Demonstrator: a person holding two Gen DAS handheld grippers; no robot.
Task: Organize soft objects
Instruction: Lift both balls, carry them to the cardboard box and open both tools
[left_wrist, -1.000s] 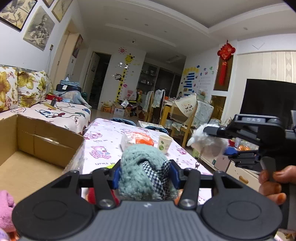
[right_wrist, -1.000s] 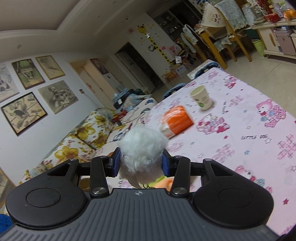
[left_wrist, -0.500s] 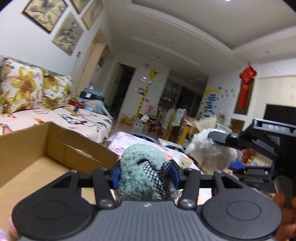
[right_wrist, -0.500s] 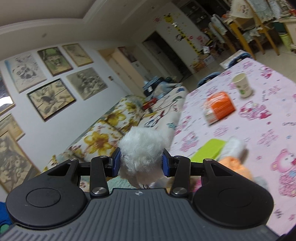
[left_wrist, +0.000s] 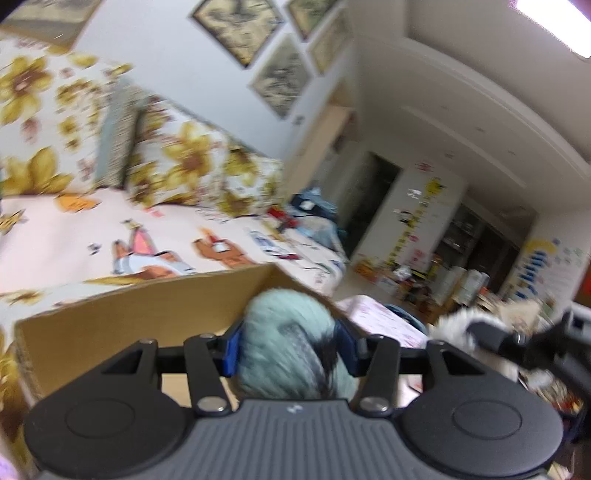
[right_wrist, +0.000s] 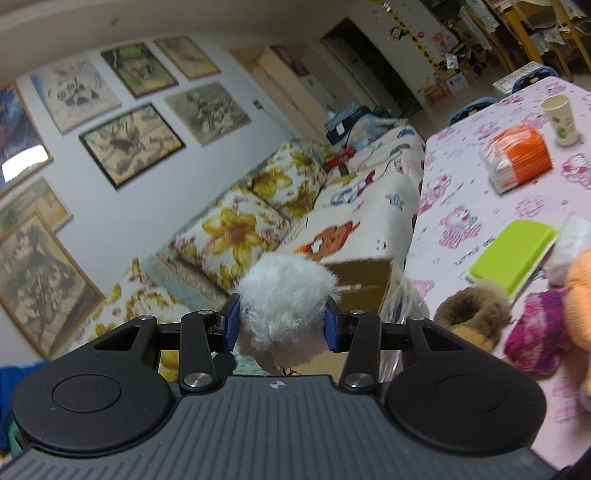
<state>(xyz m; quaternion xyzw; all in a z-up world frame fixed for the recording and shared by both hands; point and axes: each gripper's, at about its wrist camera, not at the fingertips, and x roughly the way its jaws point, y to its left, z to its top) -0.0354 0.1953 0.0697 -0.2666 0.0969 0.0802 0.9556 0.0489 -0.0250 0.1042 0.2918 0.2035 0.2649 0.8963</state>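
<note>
The sofa (right_wrist: 258, 206), covered in a yellow flower print, runs along the wall beneath framed pictures. Beside it stands the table (right_wrist: 480, 192) under a pink cartoon cloth. An open cardboard box (left_wrist: 122, 325) sits between the two, at the table's near end; its far wall shows directly ahead of the left tongs.

On the table lie an orange packet (right_wrist: 517, 157), a green flat pad (right_wrist: 513, 254), a brown furry slipper (right_wrist: 476, 314) and a pink knitted item (right_wrist: 535, 332), with a paper cup (right_wrist: 561, 118) beyond the packet.

The left tongs (left_wrist: 291, 350) are clenched on a teal knitted toy (left_wrist: 284, 350), which bulges between both blue pads and carries a dark patch on its right side. This view is blurred. The toy is held in front of the box wall; whether it is over the opening cannot be told.

The right tongs (right_wrist: 282, 325) are clamped on a white fluffy ball (right_wrist: 284, 299), gripped at its sides and standing above the pads. The ball is held off the table, with the box corner showing just behind it.
</note>
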